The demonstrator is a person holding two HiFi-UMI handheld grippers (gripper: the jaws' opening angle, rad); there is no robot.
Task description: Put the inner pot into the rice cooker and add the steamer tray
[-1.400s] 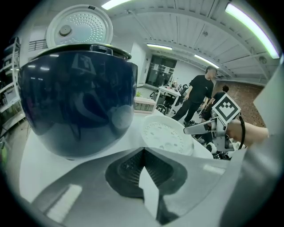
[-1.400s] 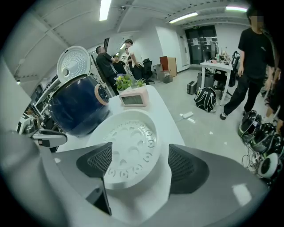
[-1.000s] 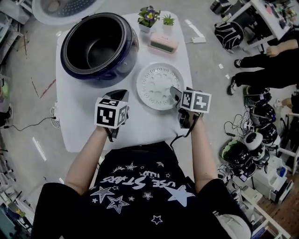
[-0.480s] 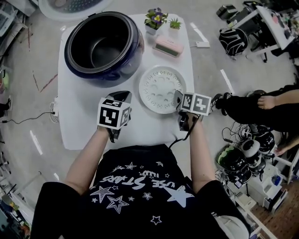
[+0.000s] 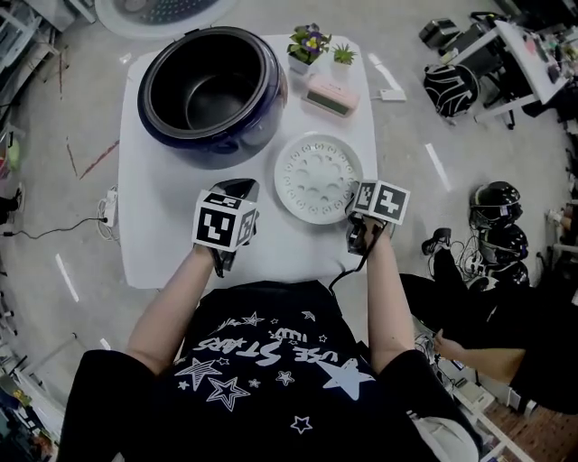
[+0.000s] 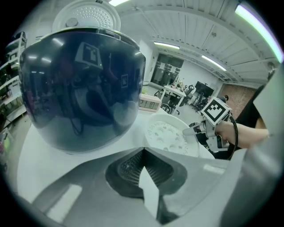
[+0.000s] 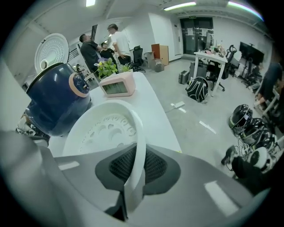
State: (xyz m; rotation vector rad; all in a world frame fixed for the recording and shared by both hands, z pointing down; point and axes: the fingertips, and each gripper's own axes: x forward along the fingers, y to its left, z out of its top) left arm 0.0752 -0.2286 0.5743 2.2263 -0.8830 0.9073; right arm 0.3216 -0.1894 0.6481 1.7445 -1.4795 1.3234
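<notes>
On the white table (image 5: pixel 163 226) stands one dark blue rice cooker (image 5: pixel 217 149), its lid (image 5: pixel 158 9) thrown back on the far side, and the one inner pot (image 5: pixel 209 104) sits down inside it. One white steamer tray (image 5: pixel 316 171), pierced with round holes, lies flat on the table just beside the cooker, on the person's near-right side of it and apart from its wall. There are two grippers. The right gripper (image 5: pixel 357 203) is at the tray's edge farthest from the cooker; its jaws have just been closing, and in the right gripper view the tray's upright rim runs between the pads, pinched there. The left gripper (image 5: pixel 239 188) hangs over bare table just in front of the cooker, on the person's side, its jaws brought together with nothing in them. To the cooker's right at the far end of the table stand two small potted plants, one with purple flowers (image 5: pixel 309 41) and one green (image 5: pixel 342 54), and just nearer than these lies one pink clock (image 5: pixel 330 96).
</notes>
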